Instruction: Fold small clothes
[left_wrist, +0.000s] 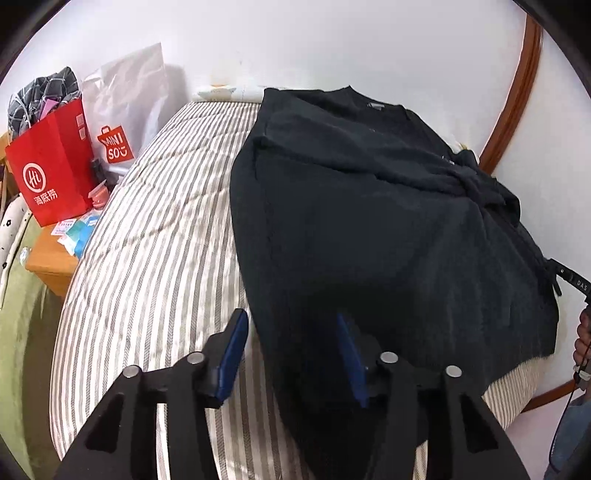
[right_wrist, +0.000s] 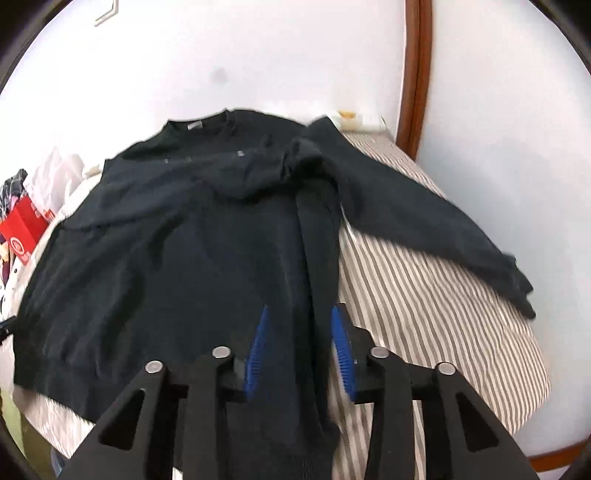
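A black long-sleeved sweater (left_wrist: 369, 221) lies spread on a striped bed (left_wrist: 155, 236), collar toward the wall. In the right wrist view the sweater (right_wrist: 192, 240) shows one sleeve (right_wrist: 424, 218) stretched out to the right. My left gripper (left_wrist: 291, 325) is open, its blue pads either side of the sweater's near left edge at the hem. My right gripper (right_wrist: 299, 325) is open, its pads straddling a raised fold along the sweater's right side near the hem. Neither pad pair presses the cloth.
A red paper bag (left_wrist: 55, 162) and a white Miniso bag (left_wrist: 122, 110) stand on a wooden bedside stand (left_wrist: 51, 266) left of the bed. A white wall runs behind. A brown wooden frame (right_wrist: 417, 74) stands at the right. The bed's edge falls off near the hem.
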